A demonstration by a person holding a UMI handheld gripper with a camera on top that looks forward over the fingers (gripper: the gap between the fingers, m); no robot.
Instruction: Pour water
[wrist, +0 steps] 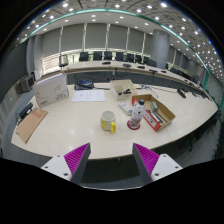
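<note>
The hand-held gripper [111, 162] is up in the air near the close edge of a big, pale worktop [75, 125]. Its two fingers are wide apart and hold nothing. Each finger has a purple pad [75, 156] on its inner side, so there are two pads. Well ahead of the fingers, out on the worktop, stands one mug [108, 121]. It is small and pale yellow, it stands upright, and it has a white mark on its side. Just beside the mug stands one bottle [135, 116]. It is clear, it stands upright, and it has a red and white label. I cannot tell how much water is in it. The mug and the bottle are near each other but do not seem to touch. Just past the bottle lies one open cardboard box [158, 110] with red things inside. A second brown box [123, 88] sits farther back. Away to one side lies one flat piece of brown cardboard [29, 124], close to the edge of the worktop. One white box-like machine [51, 90] stands behind it. A white sheet of paper [88, 95] lies flat next to the machine. Far behind the worktop there is a long row of desks [112, 68] with dark chairs. Tall windows with pale blinds [100, 37] run along the back wall. Many small round lights [105, 8] shine in the ceiling.
</note>
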